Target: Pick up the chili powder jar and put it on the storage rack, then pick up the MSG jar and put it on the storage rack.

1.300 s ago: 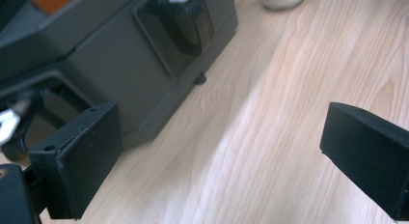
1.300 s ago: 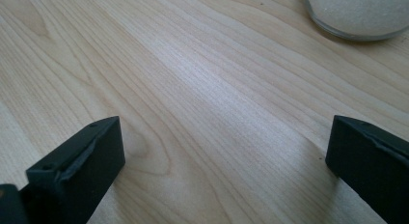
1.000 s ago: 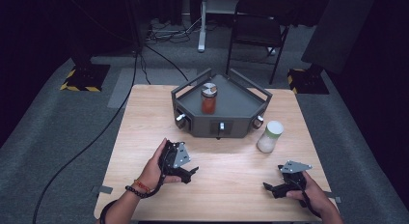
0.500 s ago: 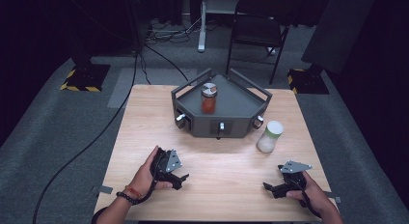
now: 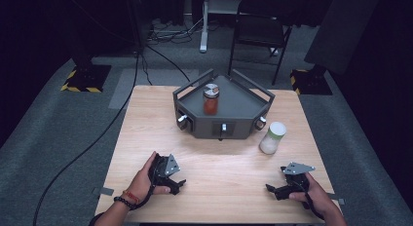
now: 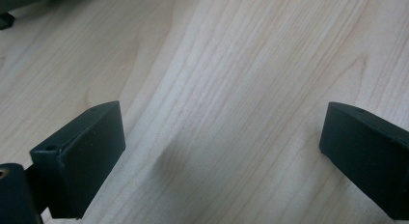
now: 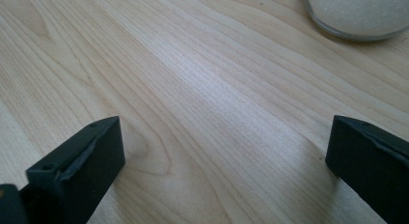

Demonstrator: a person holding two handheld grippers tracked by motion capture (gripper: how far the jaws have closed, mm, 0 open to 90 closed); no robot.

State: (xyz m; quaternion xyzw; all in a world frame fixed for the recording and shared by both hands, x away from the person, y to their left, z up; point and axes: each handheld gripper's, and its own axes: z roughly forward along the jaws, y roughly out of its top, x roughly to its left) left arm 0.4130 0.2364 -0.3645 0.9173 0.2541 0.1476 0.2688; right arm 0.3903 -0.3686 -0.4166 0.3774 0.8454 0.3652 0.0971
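White-powder jar (image 5: 272,137) stood upright, forward of right gripper (image 5: 278,191), the nearer one; left gripper (image 5: 175,186) farther off. Both sets of jaws apart, empty.

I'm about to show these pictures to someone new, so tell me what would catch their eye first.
Probably the dark angular tray at the table's far middle, with a red-filled jar standing upright on it. Next, the white-filled jar with a pale green lid beside the tray's right corner, on the wooden table. Nearer the person, the left gripper and right gripper sit low over bare wood, both open and holding nothing.
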